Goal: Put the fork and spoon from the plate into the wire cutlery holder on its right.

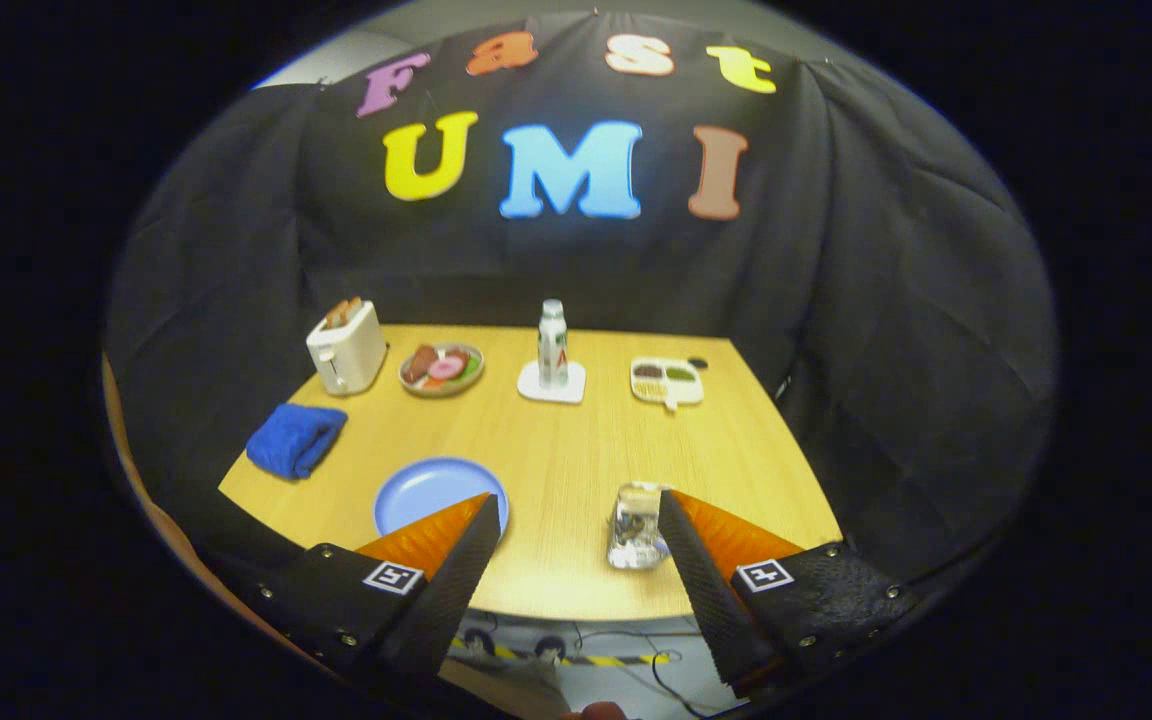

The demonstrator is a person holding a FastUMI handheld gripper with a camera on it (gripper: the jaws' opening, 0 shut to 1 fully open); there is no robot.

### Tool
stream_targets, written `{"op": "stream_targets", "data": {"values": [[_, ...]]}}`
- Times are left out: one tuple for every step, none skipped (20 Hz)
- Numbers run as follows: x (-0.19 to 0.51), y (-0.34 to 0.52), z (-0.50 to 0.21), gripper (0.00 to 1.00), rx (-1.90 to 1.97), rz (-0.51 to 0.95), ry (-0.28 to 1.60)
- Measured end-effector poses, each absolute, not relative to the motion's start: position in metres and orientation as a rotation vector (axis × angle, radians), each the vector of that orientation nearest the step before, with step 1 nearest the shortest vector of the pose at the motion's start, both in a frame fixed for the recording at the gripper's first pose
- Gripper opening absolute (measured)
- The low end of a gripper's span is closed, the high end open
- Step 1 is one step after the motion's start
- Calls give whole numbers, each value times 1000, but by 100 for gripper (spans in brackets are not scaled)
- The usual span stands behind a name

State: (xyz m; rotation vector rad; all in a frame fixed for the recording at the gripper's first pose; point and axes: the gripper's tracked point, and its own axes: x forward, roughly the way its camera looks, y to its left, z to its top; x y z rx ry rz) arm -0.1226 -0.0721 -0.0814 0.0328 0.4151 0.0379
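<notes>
At the bottom of the frame the gripper hangs back from the table's near edge, its fingers spread wide with nothing between them. The blue plate lies lower left, just behind the left fingertip; no fork or spoon can be made out on its visible part. The wire holder stands lower right of centre, touching the right finger's edge in the picture. The task looks to be at its start or between pickups. The next move would call for swinging left and down over the plate.
</notes>
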Motion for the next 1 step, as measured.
{"op": "stream_targets", "data": {"values": [[-116,-69,-66,98,31,30,347]]}}
